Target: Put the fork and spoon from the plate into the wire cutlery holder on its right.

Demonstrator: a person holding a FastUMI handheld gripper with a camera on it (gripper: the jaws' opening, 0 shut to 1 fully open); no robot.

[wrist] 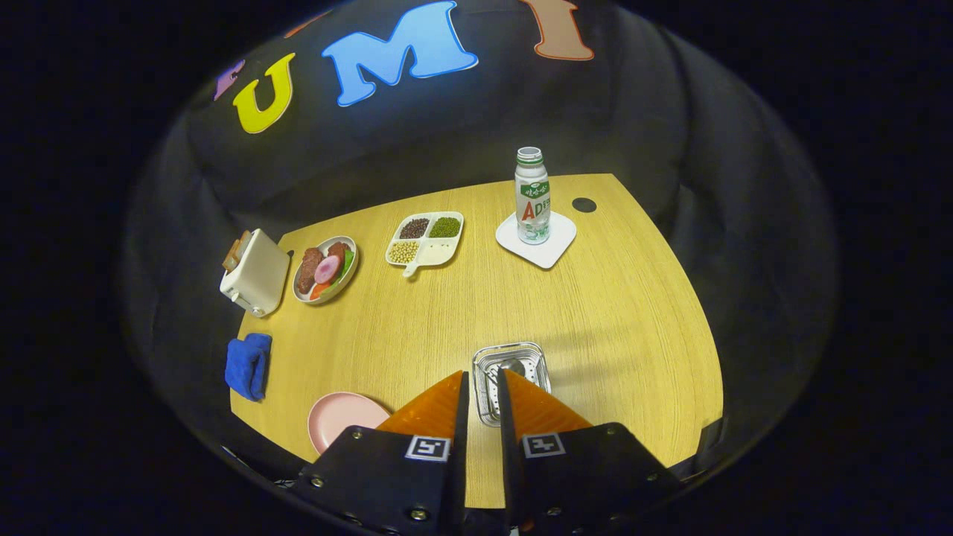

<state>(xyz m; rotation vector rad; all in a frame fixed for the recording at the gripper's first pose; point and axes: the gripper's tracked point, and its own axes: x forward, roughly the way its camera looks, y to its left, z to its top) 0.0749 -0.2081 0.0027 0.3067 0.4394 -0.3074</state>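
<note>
The wire cutlery holder [511,381] stands on the wooden table just ahead of my fingertips, and its near part is hidden behind them. A shiny rounded piece [514,365], like a spoon's bowl, shows inside it; I cannot make out a fork. The pink plate [344,418] lies left of the holder, beside my left finger, and its visible part is bare. My gripper [482,374] hovers above the table's near edge. Its fingers stand close together with only a narrow slit, and nothing shows between them.
Beyond the holder is a wide bare stretch of table [595,313]. At the back stand a bottle [533,196] on a white coaster [555,246], a divided dish of beans [425,238], a plate of food [325,269] and a toaster [255,272]. A blue cloth [249,365] lies at the left edge.
</note>
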